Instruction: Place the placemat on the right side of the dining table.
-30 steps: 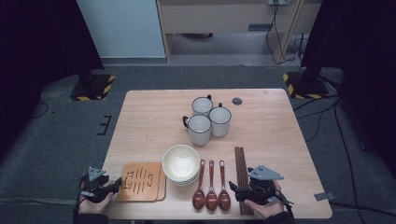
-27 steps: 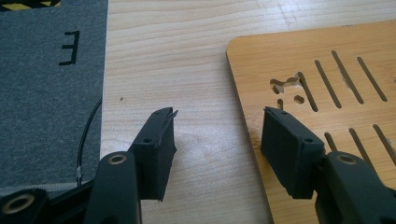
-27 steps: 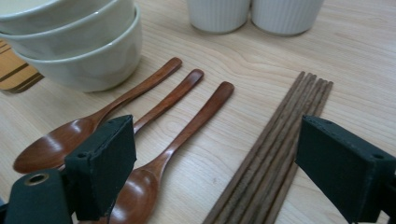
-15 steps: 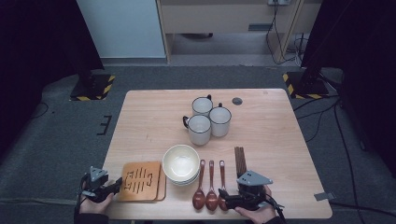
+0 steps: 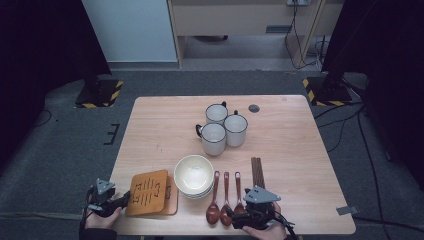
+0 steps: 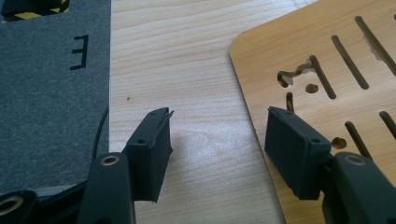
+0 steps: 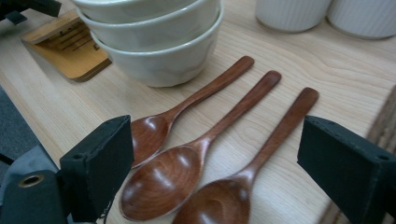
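Three brown wooden spoons (image 5: 226, 196) lie side by side near the table's front edge, their bowls toward me. My right gripper (image 5: 236, 216) is at those bowls. In the right gripper view it (image 7: 217, 140) stands wide open, with the spoons (image 7: 233, 112) between and beyond its jaws and no pad touching them. A slotted wooden trivet (image 5: 149, 191) lies at the front left. My left gripper (image 5: 125, 200) is at its left edge. In the left gripper view it (image 6: 217, 135) is open, one jaw above the bare table and the other above the trivet (image 6: 327, 60).
A stack of white bowls (image 5: 193, 175) sits just behind the spoons, close to the trivet. Three white mugs (image 5: 222, 127) cluster mid-table. Dark chopsticks (image 5: 257, 172) lie right of the spoons. A small dark disc (image 5: 254, 108) is near the far edge.
My right gripper has slid left along the front edge, from the chopsticks' near ends to the spoon bowls. The left gripper has stayed at the trivet.
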`<action>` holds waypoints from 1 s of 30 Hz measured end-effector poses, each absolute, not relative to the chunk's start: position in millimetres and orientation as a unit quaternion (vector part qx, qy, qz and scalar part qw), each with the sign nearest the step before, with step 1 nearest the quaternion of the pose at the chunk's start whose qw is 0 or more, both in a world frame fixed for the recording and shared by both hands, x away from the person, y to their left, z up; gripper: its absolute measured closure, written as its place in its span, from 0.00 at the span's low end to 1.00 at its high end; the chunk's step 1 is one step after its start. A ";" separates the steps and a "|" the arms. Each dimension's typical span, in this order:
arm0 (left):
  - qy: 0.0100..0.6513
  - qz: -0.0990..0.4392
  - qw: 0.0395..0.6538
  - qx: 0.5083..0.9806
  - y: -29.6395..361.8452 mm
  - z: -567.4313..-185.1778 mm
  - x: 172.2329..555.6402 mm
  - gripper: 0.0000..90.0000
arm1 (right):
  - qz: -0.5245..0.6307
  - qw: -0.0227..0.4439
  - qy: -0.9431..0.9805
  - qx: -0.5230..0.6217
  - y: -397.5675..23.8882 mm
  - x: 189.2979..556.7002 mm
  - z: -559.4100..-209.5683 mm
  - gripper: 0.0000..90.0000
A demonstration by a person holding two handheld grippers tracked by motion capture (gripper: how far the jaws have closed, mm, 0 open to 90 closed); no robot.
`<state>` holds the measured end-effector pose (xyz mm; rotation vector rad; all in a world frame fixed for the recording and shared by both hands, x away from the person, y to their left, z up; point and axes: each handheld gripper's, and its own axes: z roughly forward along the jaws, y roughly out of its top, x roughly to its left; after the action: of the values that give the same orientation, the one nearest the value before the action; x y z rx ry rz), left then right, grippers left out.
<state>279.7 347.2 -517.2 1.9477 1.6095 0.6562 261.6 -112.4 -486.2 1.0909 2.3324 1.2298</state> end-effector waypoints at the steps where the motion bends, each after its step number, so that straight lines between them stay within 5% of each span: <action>1: 0.595 0.243 0.262 0.720 347.2 -517.2 279.7 0.44 | 0.427 0.143 0.809 0.377 -110.0 261.2 -486.8 0.12; 30: 0.597 0.241 0.266 0.717 347.9 -517.8 279.4 0.44 | 0.434 0.137 0.811 0.368 -55.5 248.4 -497.2 0.13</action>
<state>279.4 347.9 -517.8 1.9372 1.6116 0.6509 248.4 -55.5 -497.2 1.0648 2.3458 1.2574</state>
